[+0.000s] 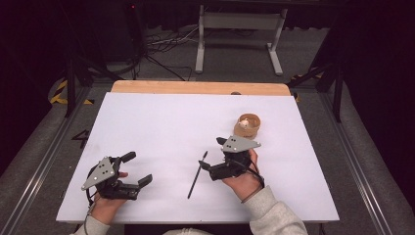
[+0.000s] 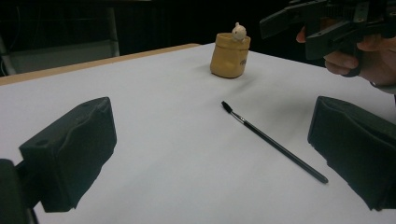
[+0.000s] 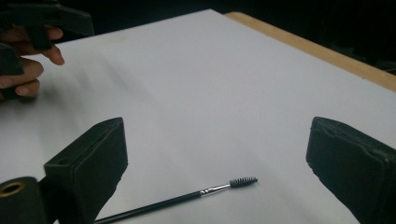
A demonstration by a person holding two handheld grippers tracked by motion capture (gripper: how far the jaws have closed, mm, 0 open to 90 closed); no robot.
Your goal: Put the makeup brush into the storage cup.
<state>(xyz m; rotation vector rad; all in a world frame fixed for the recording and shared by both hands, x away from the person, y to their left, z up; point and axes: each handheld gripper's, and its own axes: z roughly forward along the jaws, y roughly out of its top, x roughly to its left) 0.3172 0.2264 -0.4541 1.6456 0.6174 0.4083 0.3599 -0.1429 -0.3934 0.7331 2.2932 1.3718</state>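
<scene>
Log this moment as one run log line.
left gripper: open, idle | right gripper: open, above brush | brush: flat on table | cup: upright

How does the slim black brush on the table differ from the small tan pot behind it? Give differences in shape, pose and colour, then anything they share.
The brush is long and thin; the pot is short and squat. The brush lies flat on the white table; the pot stands upright. The brush is black with a bristled tip; the pot is tan with a small pale figure at its rim. Both rest on the table, and neither is held.
</scene>
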